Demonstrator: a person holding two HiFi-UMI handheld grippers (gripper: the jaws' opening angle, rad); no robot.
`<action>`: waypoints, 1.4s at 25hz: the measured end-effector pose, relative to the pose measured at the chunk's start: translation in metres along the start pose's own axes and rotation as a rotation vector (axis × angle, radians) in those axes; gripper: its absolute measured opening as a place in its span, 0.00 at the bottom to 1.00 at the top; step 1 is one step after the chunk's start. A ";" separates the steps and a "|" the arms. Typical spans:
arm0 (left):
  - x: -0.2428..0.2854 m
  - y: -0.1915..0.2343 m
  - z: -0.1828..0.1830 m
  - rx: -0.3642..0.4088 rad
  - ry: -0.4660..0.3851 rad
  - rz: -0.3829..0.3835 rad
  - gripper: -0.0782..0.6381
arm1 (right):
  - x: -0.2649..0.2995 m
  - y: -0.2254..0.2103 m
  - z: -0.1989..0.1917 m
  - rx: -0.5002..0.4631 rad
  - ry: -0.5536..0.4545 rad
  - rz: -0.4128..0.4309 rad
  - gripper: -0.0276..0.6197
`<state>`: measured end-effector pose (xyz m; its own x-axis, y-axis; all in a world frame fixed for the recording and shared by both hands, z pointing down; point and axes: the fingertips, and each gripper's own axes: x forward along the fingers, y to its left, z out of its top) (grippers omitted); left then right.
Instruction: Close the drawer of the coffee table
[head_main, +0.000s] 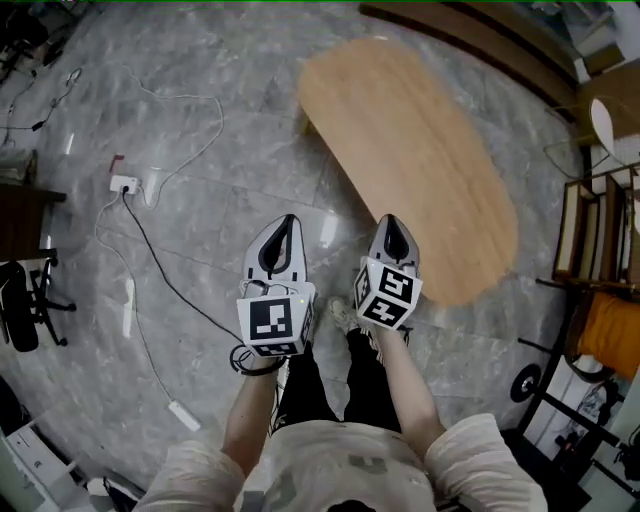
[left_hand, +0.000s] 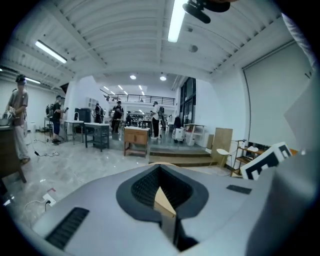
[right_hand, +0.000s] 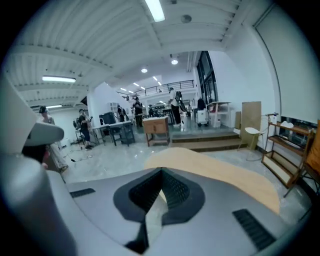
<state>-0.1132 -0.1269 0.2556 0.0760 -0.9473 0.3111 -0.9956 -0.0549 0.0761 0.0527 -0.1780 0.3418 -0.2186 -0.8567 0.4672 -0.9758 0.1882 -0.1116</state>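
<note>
The oval wooden coffee table (head_main: 420, 170) stands just beyond the 2 grippers, its long axis running from far left to near right. Its drawer is hidden from above. The left gripper (head_main: 287, 222) and right gripper (head_main: 393, 224) are both clenched on nothing. Below is a grey marble floor (head_main: 215, 215) with a cable (head_main: 165, 280), in an open workshop hall.

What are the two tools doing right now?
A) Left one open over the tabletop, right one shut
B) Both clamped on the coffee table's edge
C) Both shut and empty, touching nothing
C: the left tool and the right tool each show jaws together with nothing between them, held up clear of the coffee table.
</note>
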 end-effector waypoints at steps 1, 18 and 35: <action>-0.012 0.002 0.022 -0.012 -0.018 0.018 0.12 | -0.019 0.011 0.025 -0.008 -0.029 0.027 0.05; -0.174 0.003 0.157 0.086 -0.183 0.080 0.12 | -0.228 0.142 0.201 -0.198 -0.364 0.504 0.05; -0.198 0.015 0.153 0.096 -0.204 0.081 0.12 | -0.252 0.171 0.179 -0.244 -0.349 0.555 0.05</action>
<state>-0.1513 0.0118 0.0506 -0.0074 -0.9934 0.1143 -0.9994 0.0034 -0.0348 -0.0574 -0.0157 0.0476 -0.7101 -0.6990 0.0847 -0.7031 0.7103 -0.0330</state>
